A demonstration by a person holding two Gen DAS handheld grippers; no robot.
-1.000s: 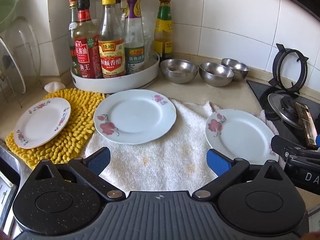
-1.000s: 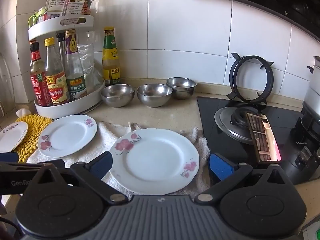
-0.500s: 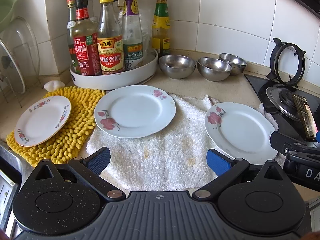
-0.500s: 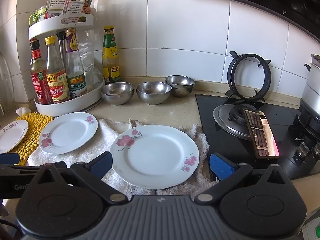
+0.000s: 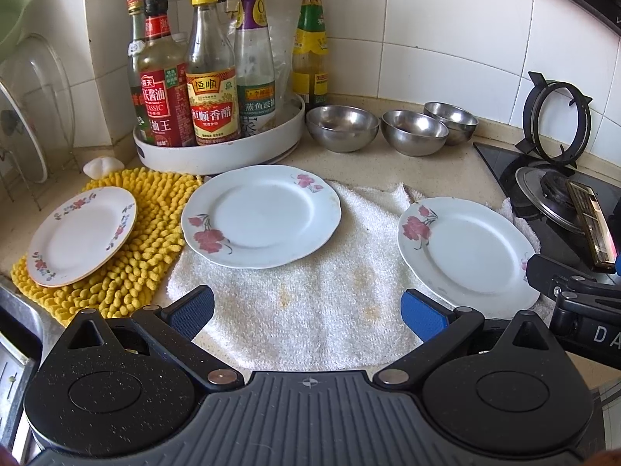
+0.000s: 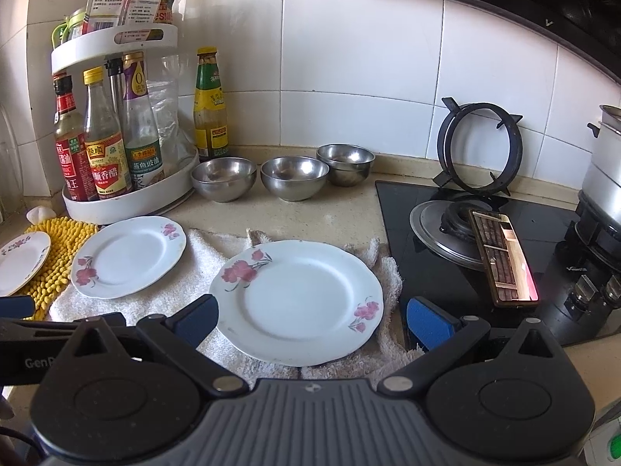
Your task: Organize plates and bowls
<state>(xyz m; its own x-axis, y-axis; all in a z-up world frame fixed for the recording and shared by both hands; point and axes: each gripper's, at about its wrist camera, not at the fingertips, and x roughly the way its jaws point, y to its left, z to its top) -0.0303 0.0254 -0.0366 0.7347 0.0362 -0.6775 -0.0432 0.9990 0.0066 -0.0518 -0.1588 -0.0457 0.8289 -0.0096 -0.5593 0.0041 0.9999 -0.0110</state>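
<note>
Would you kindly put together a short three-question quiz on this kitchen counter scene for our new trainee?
1. True or false: the three round stainless steel bowls are nested in one stack.
2. Multiple choice: the small floral-rimmed plate lies on A) the white terry towel, B) the yellow chenille mat, C) the black glass hob.
3. Fill in: both the left claw and the right claw are ____ and hold nothing.

Key: 1. False; they stand side by side in a row along the wall. 2. B. 3. Open; the right claw hovers at the near rim of the large white plate with pink flowers.
</note>
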